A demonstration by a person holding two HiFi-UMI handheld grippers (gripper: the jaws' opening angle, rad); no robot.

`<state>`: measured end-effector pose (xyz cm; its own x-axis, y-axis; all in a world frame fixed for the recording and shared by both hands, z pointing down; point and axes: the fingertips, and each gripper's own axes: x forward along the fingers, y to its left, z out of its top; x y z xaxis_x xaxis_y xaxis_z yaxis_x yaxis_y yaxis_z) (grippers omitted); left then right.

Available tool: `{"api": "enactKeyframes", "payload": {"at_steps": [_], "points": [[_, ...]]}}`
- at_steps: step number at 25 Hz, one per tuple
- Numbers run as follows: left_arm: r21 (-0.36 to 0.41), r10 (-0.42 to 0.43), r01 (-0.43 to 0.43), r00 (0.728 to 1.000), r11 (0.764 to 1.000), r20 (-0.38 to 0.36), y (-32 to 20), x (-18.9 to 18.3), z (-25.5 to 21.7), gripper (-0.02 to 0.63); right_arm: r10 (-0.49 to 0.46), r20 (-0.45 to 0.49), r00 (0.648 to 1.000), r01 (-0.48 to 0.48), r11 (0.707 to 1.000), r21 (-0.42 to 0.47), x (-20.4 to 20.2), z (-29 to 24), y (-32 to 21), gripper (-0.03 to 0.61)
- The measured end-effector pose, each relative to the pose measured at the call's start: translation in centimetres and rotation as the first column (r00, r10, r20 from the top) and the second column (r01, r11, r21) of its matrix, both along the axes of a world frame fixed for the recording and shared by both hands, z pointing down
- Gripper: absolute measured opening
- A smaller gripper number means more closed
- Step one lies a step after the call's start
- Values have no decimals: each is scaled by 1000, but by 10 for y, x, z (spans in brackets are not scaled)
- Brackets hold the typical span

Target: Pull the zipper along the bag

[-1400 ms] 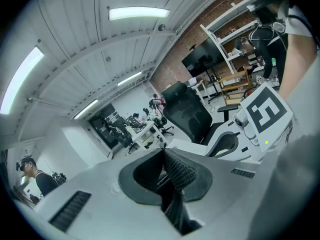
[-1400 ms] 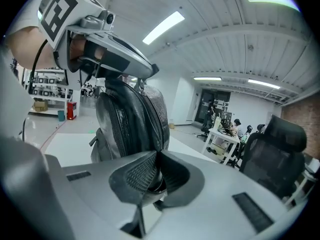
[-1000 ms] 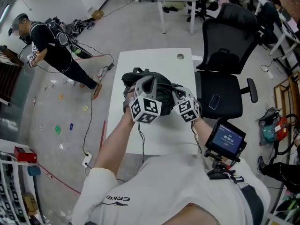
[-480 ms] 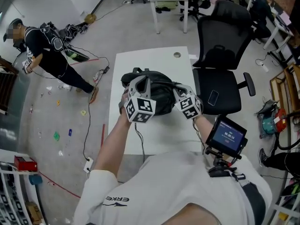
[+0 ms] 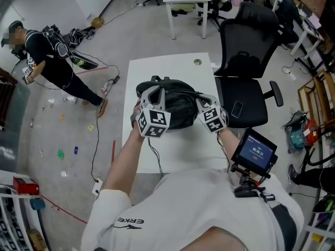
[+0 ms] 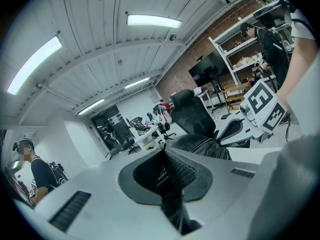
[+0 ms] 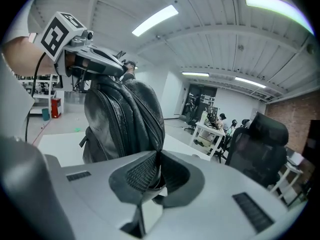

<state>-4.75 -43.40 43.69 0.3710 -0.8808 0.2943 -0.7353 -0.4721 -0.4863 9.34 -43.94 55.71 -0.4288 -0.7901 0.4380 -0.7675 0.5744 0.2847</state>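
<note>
A black leather bag [image 5: 175,109] stands on the white table [image 5: 172,69]. My left gripper [image 5: 155,92] is at the bag's top left. In the left gripper view, that gripper [image 6: 167,176] is shut on a thin black tab of the bag; I cannot tell whether it is the zipper pull. My right gripper [image 5: 200,99] is at the bag's right side. In the right gripper view, it [image 7: 156,171] is shut on a fold of the bag's leather [image 7: 120,119]. A zipper line [image 7: 111,121] runs down the bag's side. The left gripper [image 7: 120,68] shows at the bag's top there.
A black office chair [image 5: 246,51] stands right of the table, with a phone [image 5: 237,110] on its seat. A small monitor [image 5: 255,153] hangs at my right hip. A person [image 5: 47,56] stands at the far left among floor cables. Another white table [image 5: 186,4] is behind.
Both grippers keep their hold on the bag. The left gripper has drifted slightly left, and the head view has shifted a little.
</note>
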Motion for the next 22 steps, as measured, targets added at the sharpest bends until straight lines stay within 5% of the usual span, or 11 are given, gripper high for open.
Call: {"api": "enactKeyframes", "payload": {"at_steps": [12,22], "points": [[-22,33,-34,997,999,-69,4,-20,-3,18,73,9,997,-73,997,-19,3,-7,4,27],[-45,-24,19,994,999,-110,-1,-45,-7,18,99,58,993,-97,995,-41,5,-11,1,26]]}}
